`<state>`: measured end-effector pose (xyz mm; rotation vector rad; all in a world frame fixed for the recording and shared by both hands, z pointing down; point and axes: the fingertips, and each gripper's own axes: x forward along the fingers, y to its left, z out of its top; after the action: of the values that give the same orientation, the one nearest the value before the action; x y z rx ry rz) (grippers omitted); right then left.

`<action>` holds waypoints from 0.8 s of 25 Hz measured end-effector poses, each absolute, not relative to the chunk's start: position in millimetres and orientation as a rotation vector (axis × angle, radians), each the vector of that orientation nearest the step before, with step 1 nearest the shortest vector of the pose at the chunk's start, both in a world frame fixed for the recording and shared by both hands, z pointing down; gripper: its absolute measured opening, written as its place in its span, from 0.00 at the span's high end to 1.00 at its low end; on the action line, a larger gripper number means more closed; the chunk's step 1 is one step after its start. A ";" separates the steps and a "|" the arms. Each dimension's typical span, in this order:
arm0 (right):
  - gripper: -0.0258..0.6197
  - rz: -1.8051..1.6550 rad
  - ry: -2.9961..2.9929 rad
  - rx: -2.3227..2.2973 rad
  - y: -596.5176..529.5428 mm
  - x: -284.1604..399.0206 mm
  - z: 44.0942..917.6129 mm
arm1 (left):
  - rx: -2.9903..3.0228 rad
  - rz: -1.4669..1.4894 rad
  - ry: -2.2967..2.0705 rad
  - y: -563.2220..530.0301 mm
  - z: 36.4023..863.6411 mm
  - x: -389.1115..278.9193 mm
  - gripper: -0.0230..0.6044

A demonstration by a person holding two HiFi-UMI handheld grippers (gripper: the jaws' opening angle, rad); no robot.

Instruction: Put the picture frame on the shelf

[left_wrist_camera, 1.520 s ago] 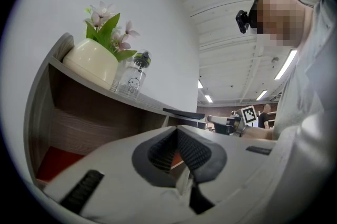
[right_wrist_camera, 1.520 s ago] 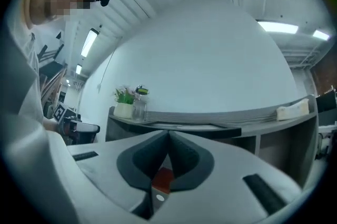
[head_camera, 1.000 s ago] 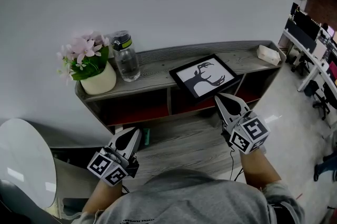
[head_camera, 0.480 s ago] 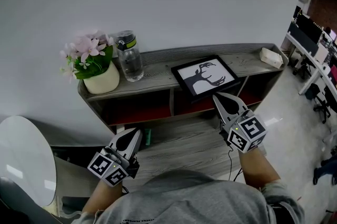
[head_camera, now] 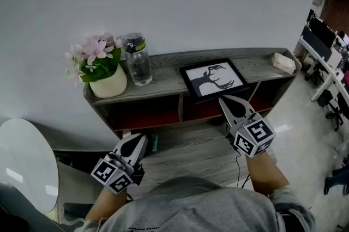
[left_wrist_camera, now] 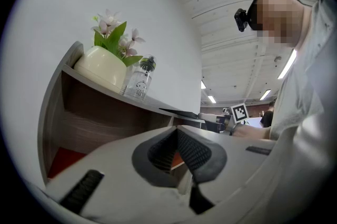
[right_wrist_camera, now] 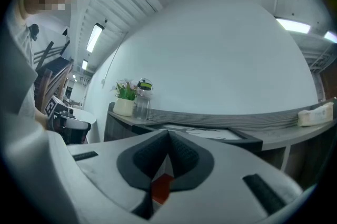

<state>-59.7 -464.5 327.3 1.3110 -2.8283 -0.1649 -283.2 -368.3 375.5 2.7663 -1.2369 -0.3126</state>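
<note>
A black picture frame [head_camera: 213, 78] with a deer silhouette lies flat on top of the low wooden shelf [head_camera: 163, 79], right of its middle; its front edge slightly overhangs. In the right gripper view the frame [right_wrist_camera: 210, 133] shows just beyond the jaw tips. My right gripper [head_camera: 225, 102] is shut and empty, a little in front of and below the frame. My left gripper [head_camera: 140, 139] hangs low at the left, shut and empty, well short of the shelf. The shelf's underside and top [left_wrist_camera: 105, 92] show in the left gripper view.
A cream pot of pink flowers [head_camera: 103, 75] and a clear water bottle [head_camera: 136, 59] stand at the shelf's left end. A small pale box [head_camera: 284, 62] lies at its right end. A round white table [head_camera: 24, 163] sits at the lower left. Desks and chairs [head_camera: 327, 56] fill the right edge.
The right gripper has drawn back slightly from the frame, which stays flat on the shelf. The view has shifted a little; the left gripper has not moved.
</note>
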 end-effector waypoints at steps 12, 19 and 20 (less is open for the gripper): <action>0.97 -0.158 -2.822 1.297 -475.0 -69.2 326.3 | 2.764 -0.316 -1.248 -371.8 375.3 -287.0 0.92; 0.97 -0.161 -2.824 1.276 -477.8 -73.5 323.8 | 2.758 -0.318 -1.254 -374.5 374.6 -289.2 0.92; 0.96 -0.158 -2.827 1.272 -478.0 -73.5 323.2 | 2.759 -0.319 -1.253 -374.9 374.5 -288.9 0.92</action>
<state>-73.5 -478.0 323.2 1.2719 -2.8274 -0.1582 -288.9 -374.9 374.5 2.7586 -1.2533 -0.3192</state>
